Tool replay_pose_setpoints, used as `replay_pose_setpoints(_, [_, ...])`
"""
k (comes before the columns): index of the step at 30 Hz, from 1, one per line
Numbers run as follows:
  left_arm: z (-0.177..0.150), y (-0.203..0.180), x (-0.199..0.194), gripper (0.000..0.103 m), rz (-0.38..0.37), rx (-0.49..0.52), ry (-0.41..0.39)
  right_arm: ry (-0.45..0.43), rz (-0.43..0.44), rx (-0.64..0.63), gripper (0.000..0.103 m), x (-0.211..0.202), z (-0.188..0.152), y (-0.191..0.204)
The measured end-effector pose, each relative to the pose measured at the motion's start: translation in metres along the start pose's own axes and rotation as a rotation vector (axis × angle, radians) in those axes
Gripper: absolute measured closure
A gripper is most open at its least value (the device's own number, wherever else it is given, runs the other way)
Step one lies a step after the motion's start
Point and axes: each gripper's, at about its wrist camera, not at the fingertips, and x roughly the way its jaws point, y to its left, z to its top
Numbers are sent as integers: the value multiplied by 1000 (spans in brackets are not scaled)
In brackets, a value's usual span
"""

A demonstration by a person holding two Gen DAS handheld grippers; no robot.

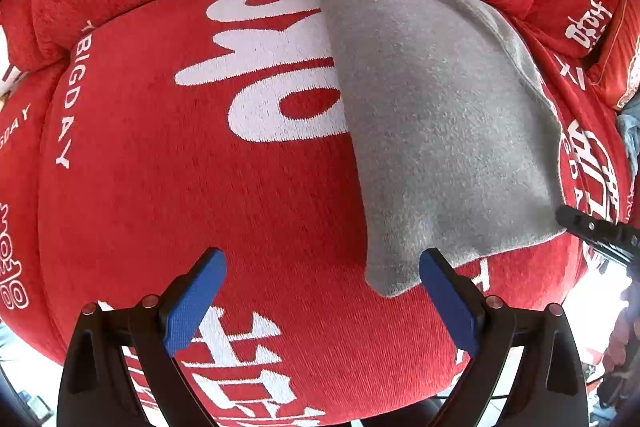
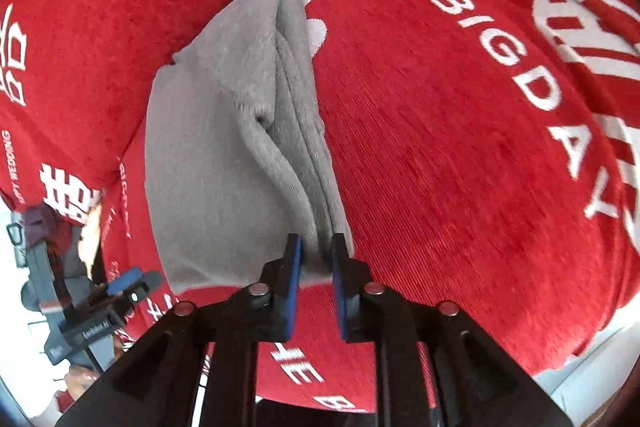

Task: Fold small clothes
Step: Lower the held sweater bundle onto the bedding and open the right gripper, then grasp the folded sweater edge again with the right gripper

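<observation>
Right hand-held gripper (image 2: 316, 247) nipping the grey cloth's (image 2: 224, 131) layered edge; left hand-held gripper (image 1: 322, 267) spread wide and holding nothing.

The right hand-held gripper's blue pads (image 2: 294, 267) stand close together with the stacked folds of the small grey garment pinched between their tips; the cloth stretches away ahead of it and to its left, lying on a red cover (image 2: 460, 147) printed with white lettering. The left hand-held gripper points down at the same red cover (image 1: 200, 187), its two blue pads (image 1: 196, 303) far apart; nothing is between them, and the near corner of the grey cloth (image 1: 440, 115) lies just beside its right-hand pad, the rest spreading ahead and to the right.
</observation>
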Motion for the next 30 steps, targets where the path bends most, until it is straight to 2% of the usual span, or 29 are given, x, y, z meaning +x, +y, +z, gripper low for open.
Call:
replay_pose_setpoints(2, [-1, 1, -2, 6, -8, -1, 3, 4, -23, -7, 65, -5, -5, 2])
replay_pose_setpoints(7, [-3, -3, -4, 6, -20, 12, 16, -5, -24, -10, 61, -16, -15, 8])
replay_pose_setpoints(12, [-2, -6, -4, 6, -25, 15, 19, -6, -7, -18, 49, -18, -13, 15])
replay_pose_setpoints(20, [6, -13, -1, 6, -22, -9, 14, -2, 24, -35, 42, -17, 10, 19])
replay_pose_setpoints(23, [11, -15, 4, 6, -25, -28, 38, 5, 27, -45, 41, -16, 16, 19])
replay_pose_setpoints(30, [22, -16, 8, 5, -13, -69, 18, 33, 32, -61, 41, -8, 34, 16])
